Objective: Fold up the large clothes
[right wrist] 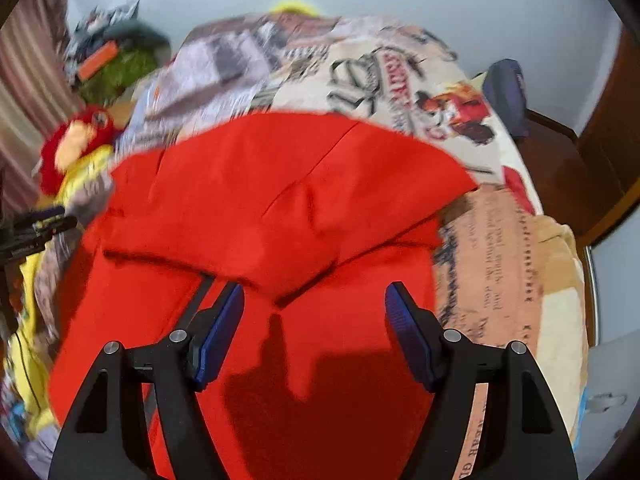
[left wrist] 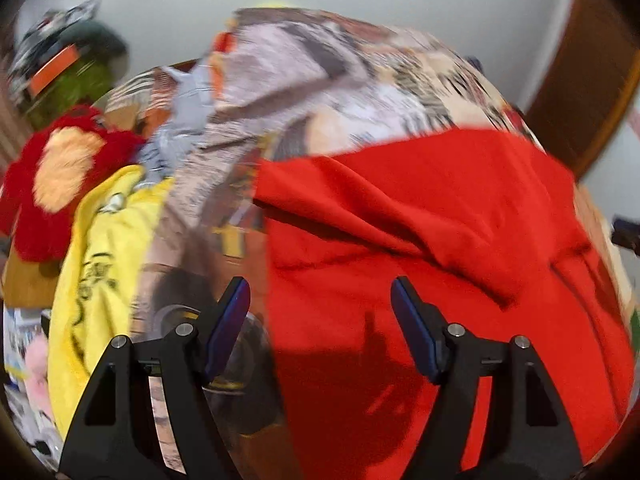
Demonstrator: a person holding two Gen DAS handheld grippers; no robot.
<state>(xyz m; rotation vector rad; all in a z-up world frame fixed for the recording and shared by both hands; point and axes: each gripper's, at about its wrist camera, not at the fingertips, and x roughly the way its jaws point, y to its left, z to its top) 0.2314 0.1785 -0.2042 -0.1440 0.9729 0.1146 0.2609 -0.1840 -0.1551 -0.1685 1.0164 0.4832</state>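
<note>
While both hover | left claw [left wrist: 320,300] spread, right claw [right wrist: 314,304] spread | red garment [right wrist: 280,200] lies just ahead, bedspread [right wrist: 400,80] beyond

home bedroom | printed bedspread [right wrist: 472,128] on bed | plush toys [left wrist: 60,176] | wooden door [left wrist: 584,92]

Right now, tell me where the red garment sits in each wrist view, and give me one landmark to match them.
Left wrist view: the red garment fills the right and lower centre, right of the yellow cloth.
Right wrist view: the red garment fills the centre, on the printed bedspread.
Shared landmark: the red plush toy, far left in both.
</note>
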